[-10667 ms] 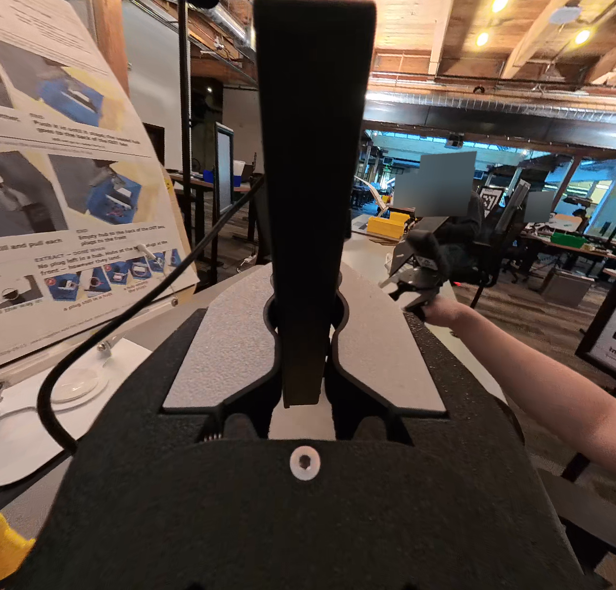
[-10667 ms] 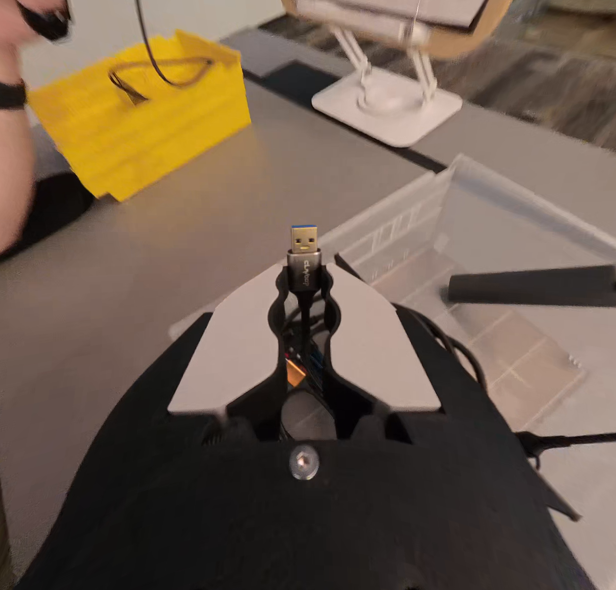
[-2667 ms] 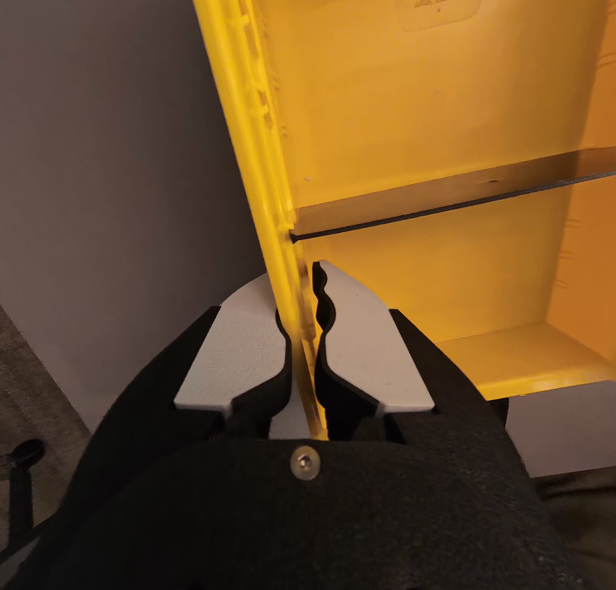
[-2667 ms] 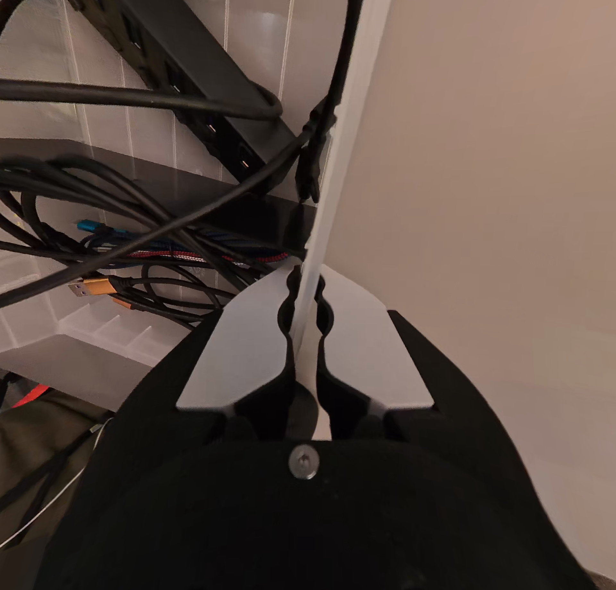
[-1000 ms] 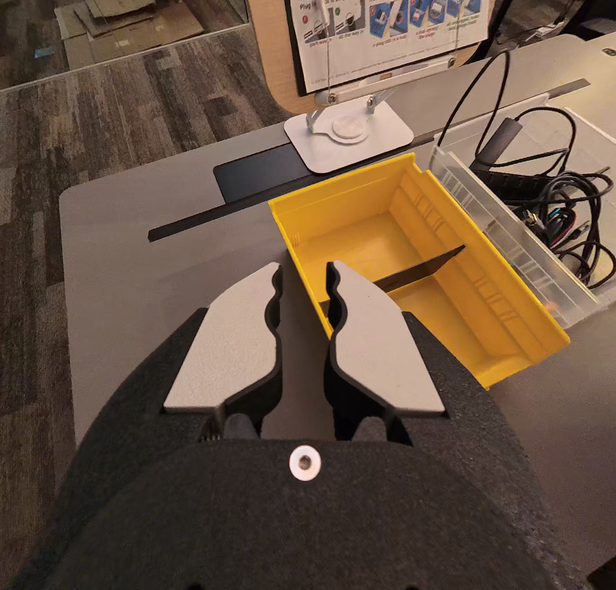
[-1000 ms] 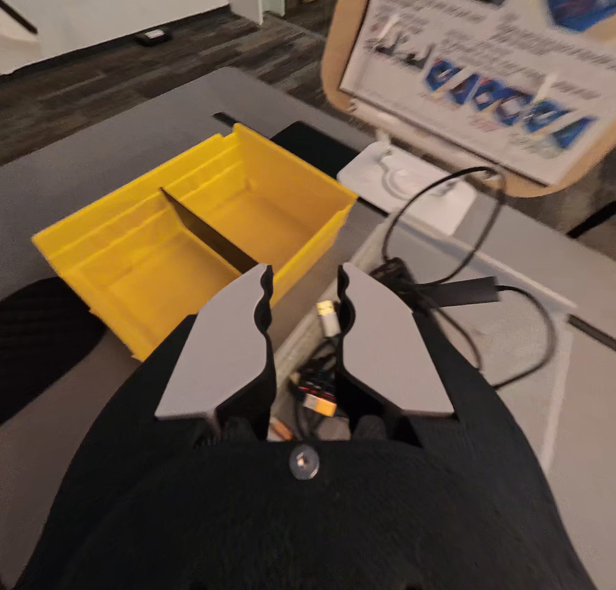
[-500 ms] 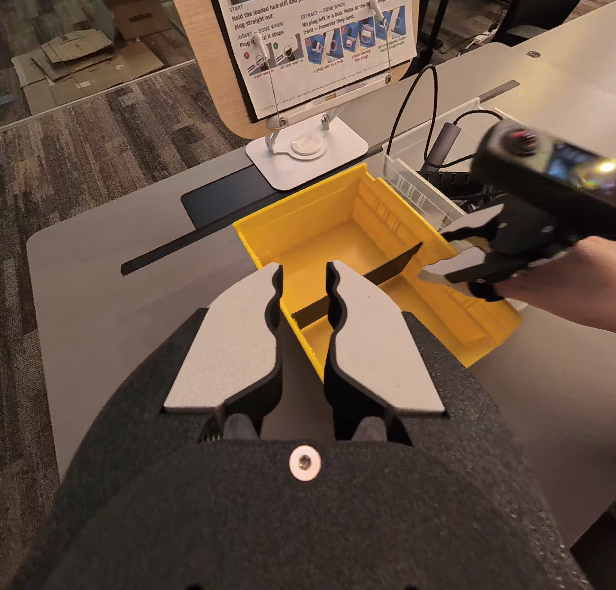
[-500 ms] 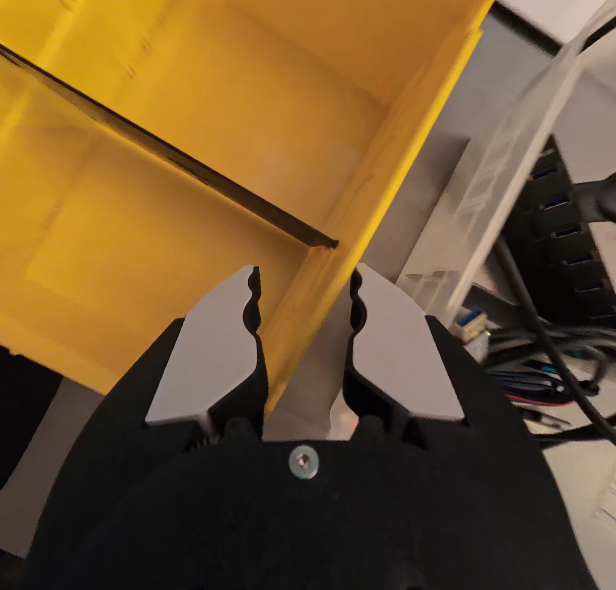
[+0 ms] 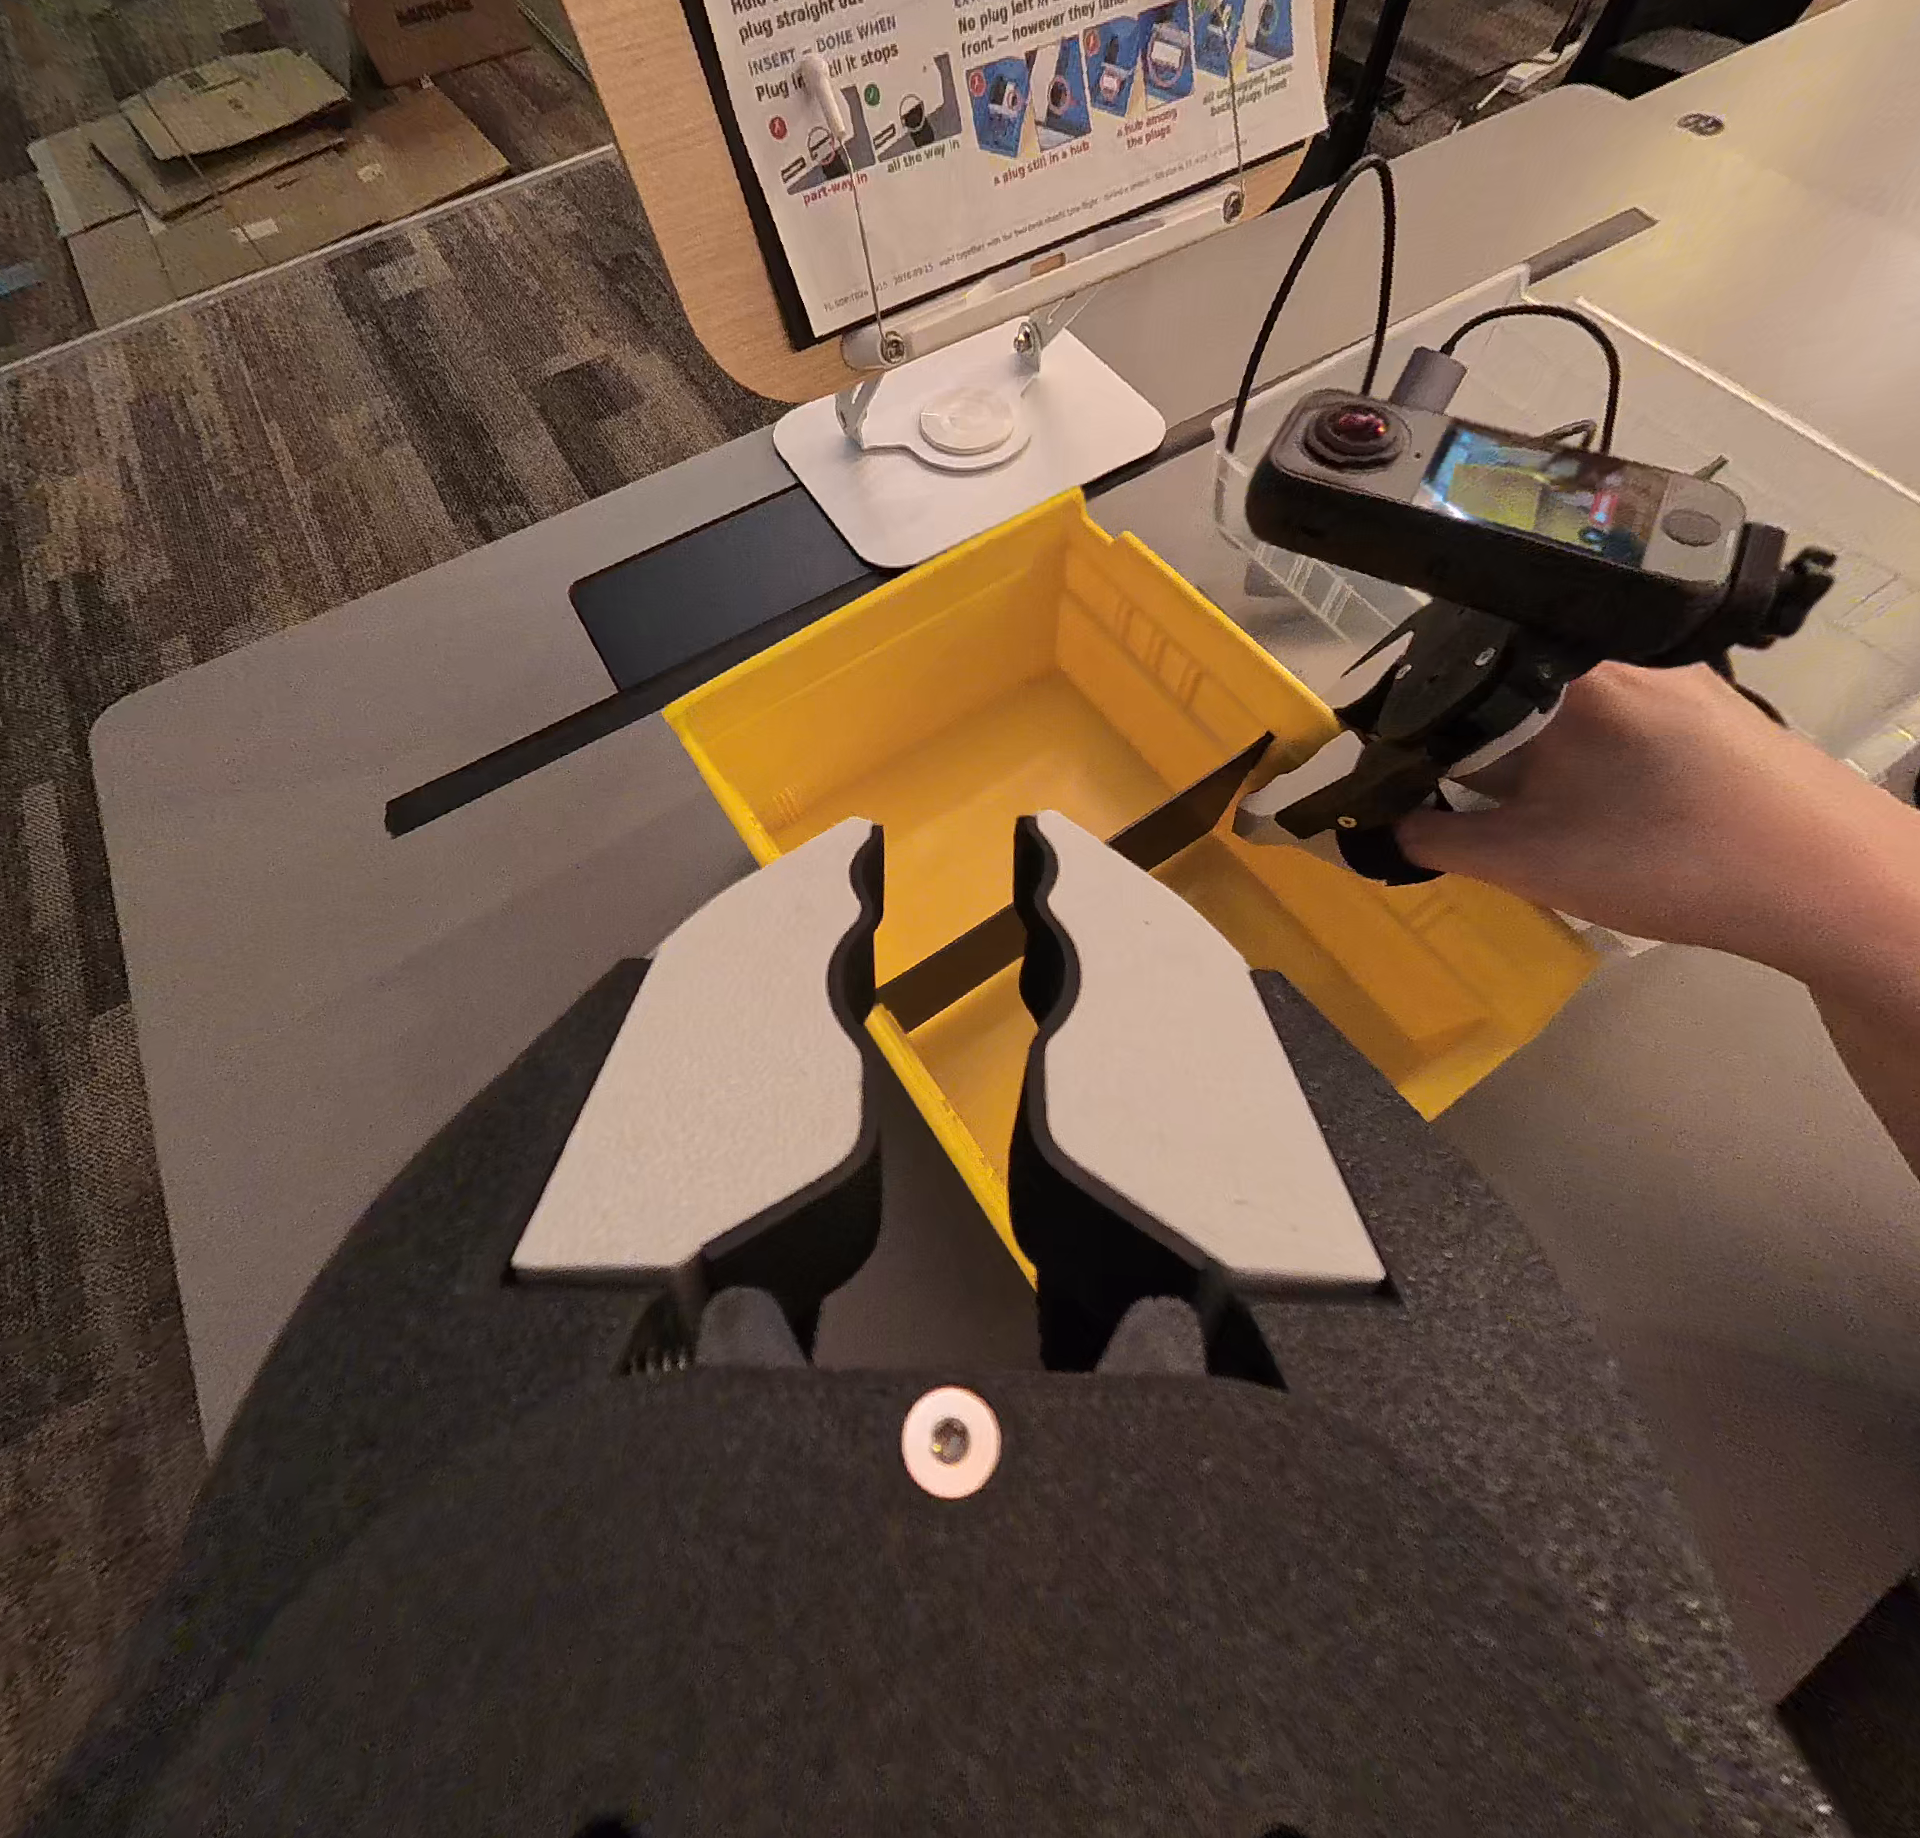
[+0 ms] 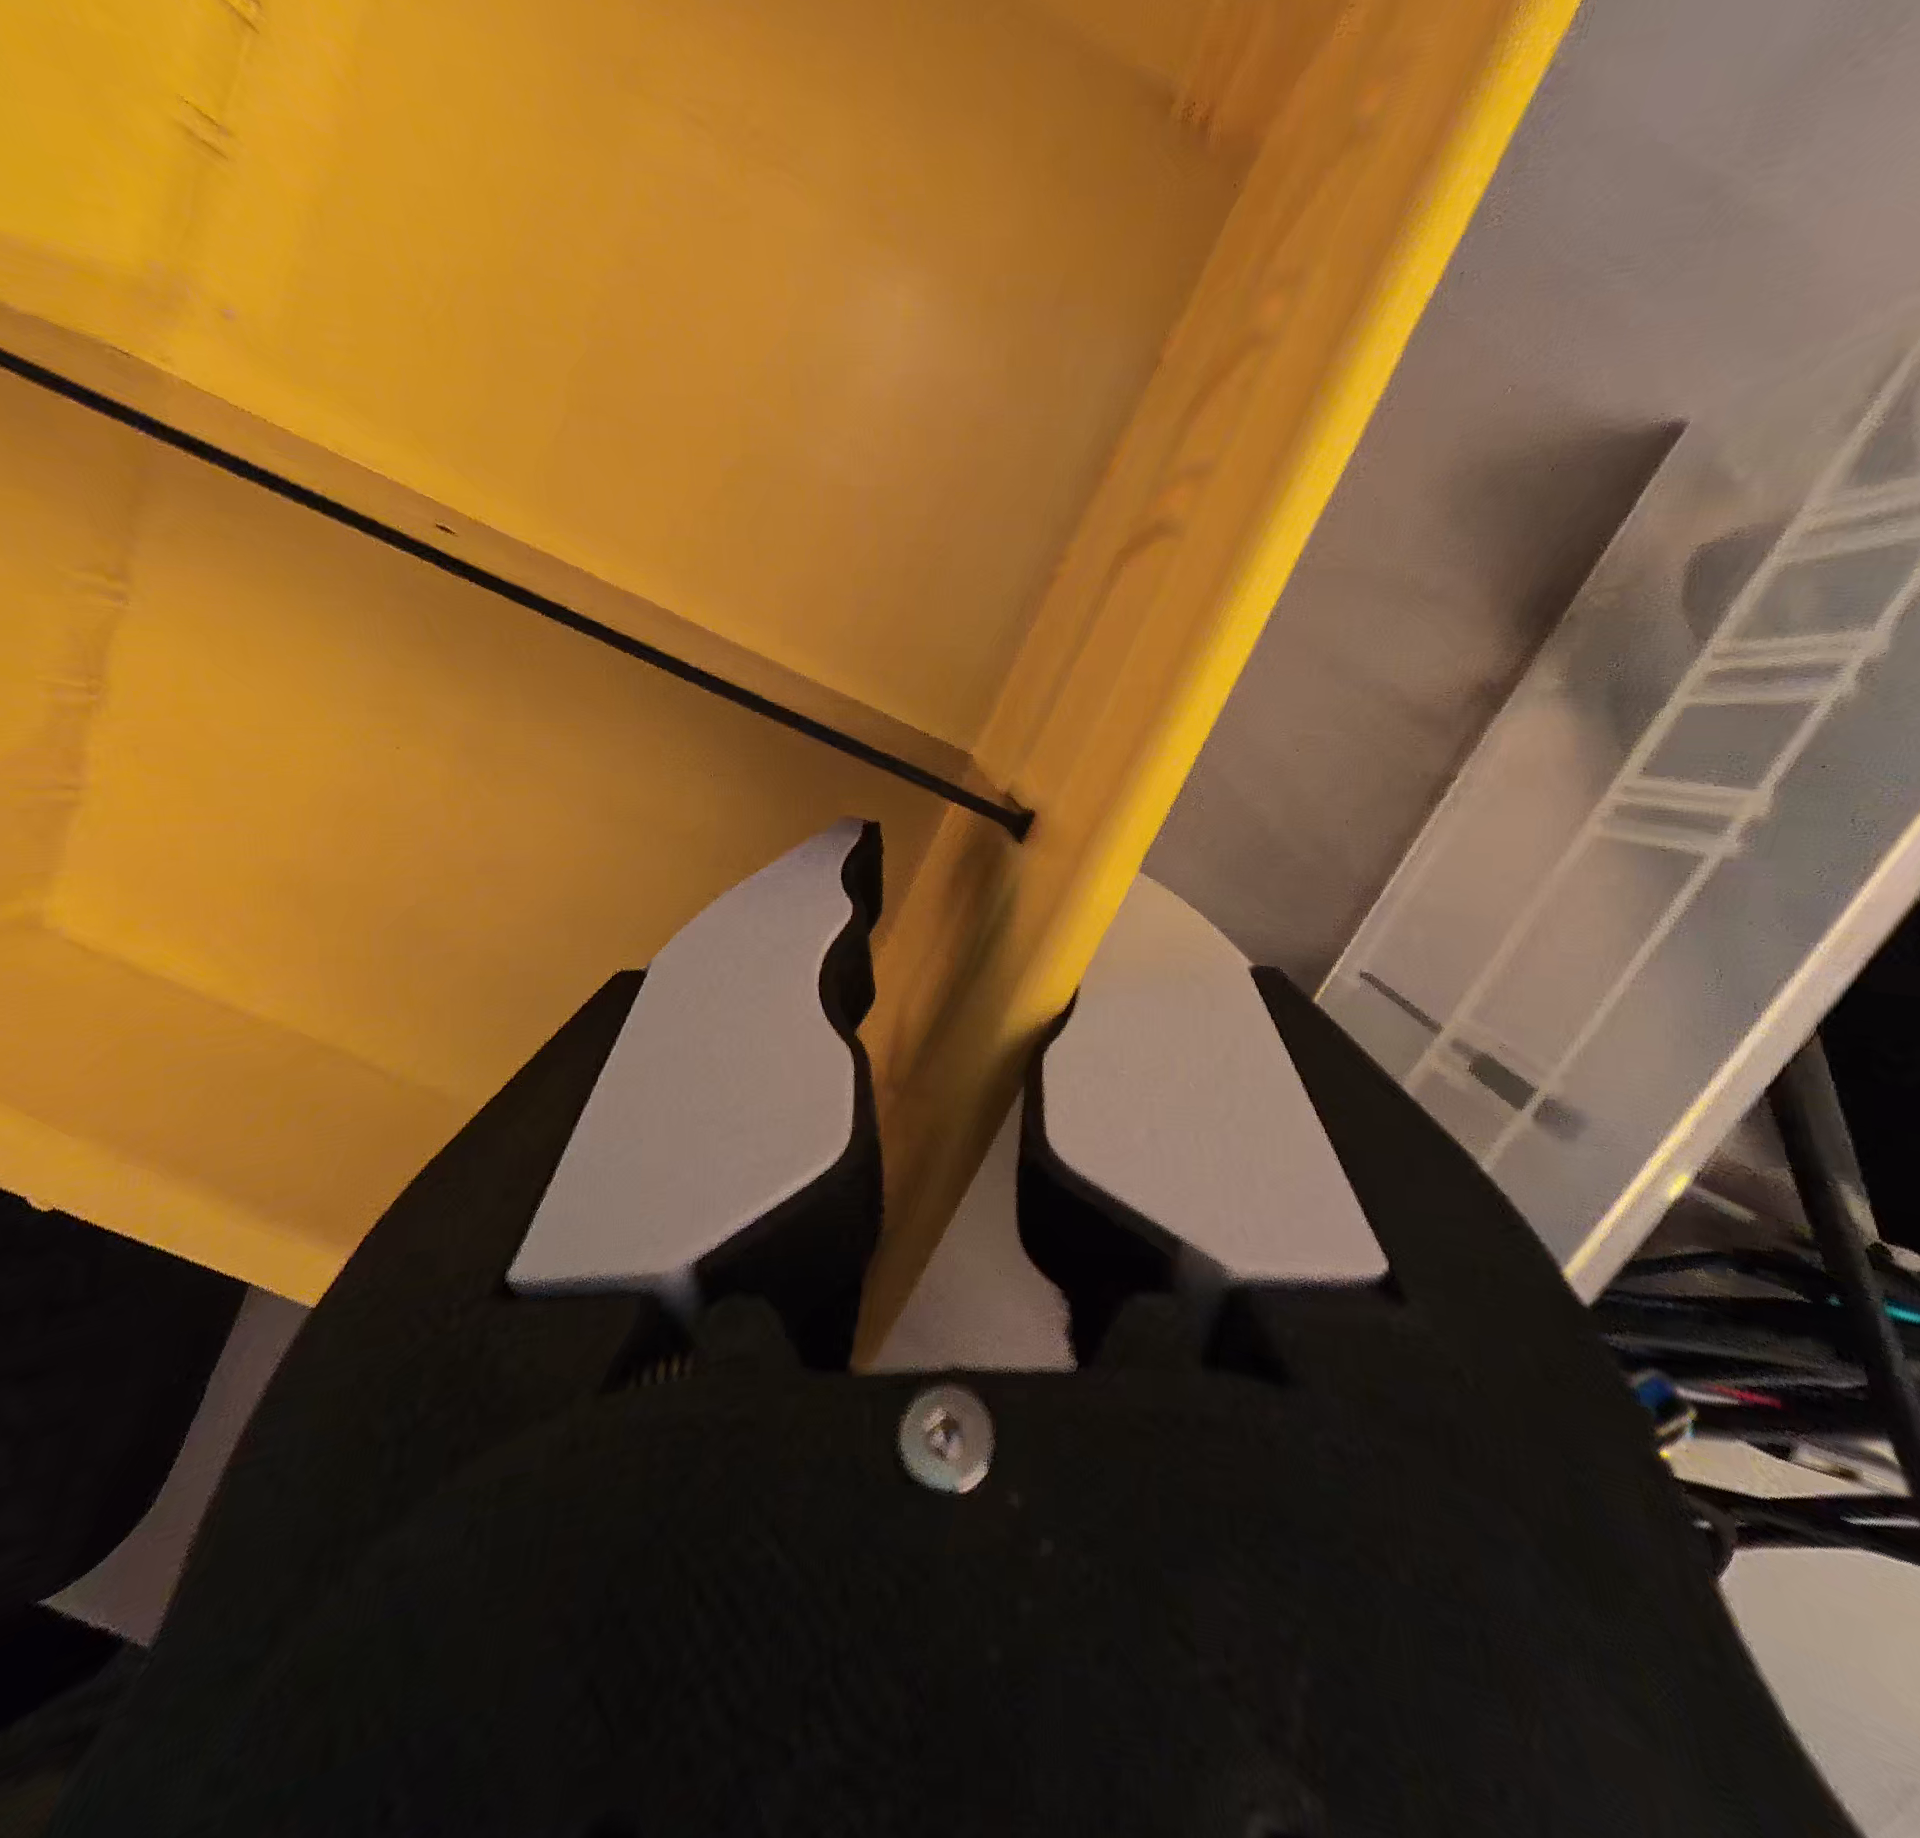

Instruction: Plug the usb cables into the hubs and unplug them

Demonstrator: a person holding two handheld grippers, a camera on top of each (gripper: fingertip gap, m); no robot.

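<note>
My right gripper [image 10: 961, 915] straddled the yellow bin [image 10: 1195, 562] wall, whether clamped I couldn't tell; my left gripper [image 9: 948, 832] hung released at centre frame. The cables [image 10: 1704, 1373] (lower right, in the clear bin [image 10: 1621, 853]) lay untouched. A one-sided pull could tip the bin.

- One yellow bin [image 9: 1091, 718] is seen, split by one black divider [image 9: 1174, 817] into two compartments.
- One clear bin [image 9: 1309, 573].
- Two grippers [image 9: 948, 967] [image 9: 1309, 791].
- One instruction sheet [image 9: 997, 74] on one stand [image 9: 966, 427].
</note>
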